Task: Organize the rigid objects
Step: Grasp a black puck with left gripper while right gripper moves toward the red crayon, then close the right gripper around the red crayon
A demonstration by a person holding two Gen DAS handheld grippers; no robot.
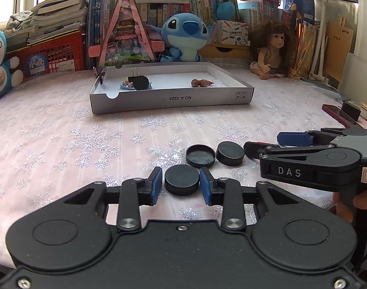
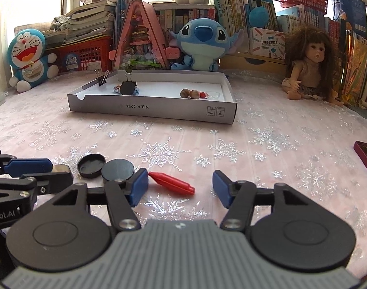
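Note:
A black round lid (image 1: 182, 179) lies on the pink snowflake cloth between the blue pads of my left gripper (image 1: 181, 186), which is shut on it. Just beyond lie an upturned black lid (image 1: 200, 155) and another black lid (image 1: 230, 153). My right gripper (image 2: 181, 187) stands open over a red plastic peg (image 2: 171, 181) that lies slanted between its fingers, its pointed end close to the left pad (image 2: 138, 186). From the right wrist view, my left gripper (image 2: 46, 169) enters at the left, beside the upturned lid (image 2: 90, 165) and the other lid (image 2: 117, 168).
A shallow white box (image 1: 171, 98) stands farther back, holding binder clips, a black lid, nuts and small items. Plush toys, a doll (image 2: 311, 65), stacked books and red baskets line the far edge. A dark red flat object (image 2: 366, 159) lies at the right.

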